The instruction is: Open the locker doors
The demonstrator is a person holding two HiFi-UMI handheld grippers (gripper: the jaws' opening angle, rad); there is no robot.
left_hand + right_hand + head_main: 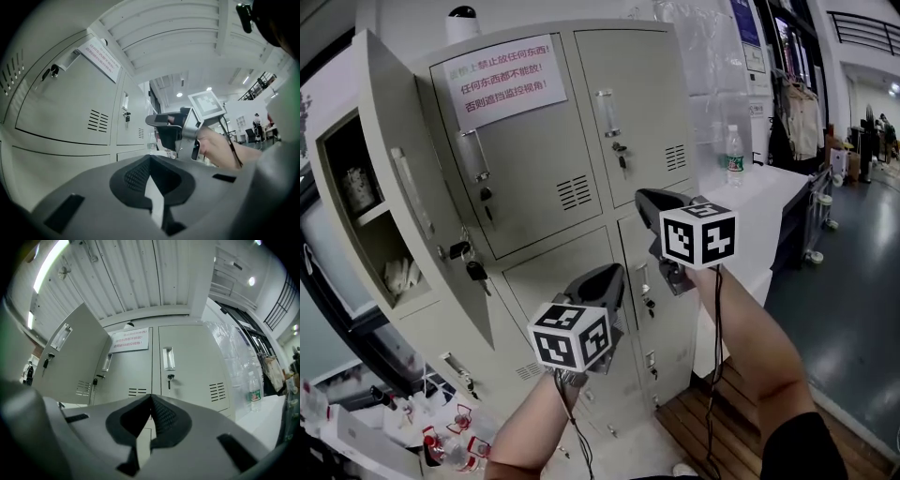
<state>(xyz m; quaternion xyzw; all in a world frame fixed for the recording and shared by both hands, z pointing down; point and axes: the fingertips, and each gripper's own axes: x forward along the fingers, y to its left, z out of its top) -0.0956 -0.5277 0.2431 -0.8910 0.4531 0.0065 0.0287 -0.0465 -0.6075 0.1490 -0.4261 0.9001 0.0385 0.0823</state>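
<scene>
While both grippers hang in the air in front of the locker (581, 37), neither touches it. The left gripper (150, 158) is the lower one, its jaws pressed together with nothing between them. The right gripper (151, 397) is higher and to the right, its jaws also pressed together and empty, pointing at the seam between the two upper doors ahead of it.

Just behind the grippers, the lower doors (562, 267) look closed. Above them, the upper door with the paper notice (500, 82) is closed, a key hanging in its lock, and so is the upper right door (633, 103). At the far left, the upper left door (417, 187) stands swung wide, keys (473, 270) dangling at its edge. Its compartment (342, 159) has a shelf with small items that I cannot make out.

To the right of the locker, a white counter (773, 202) carries a water bottle (733, 155).
</scene>
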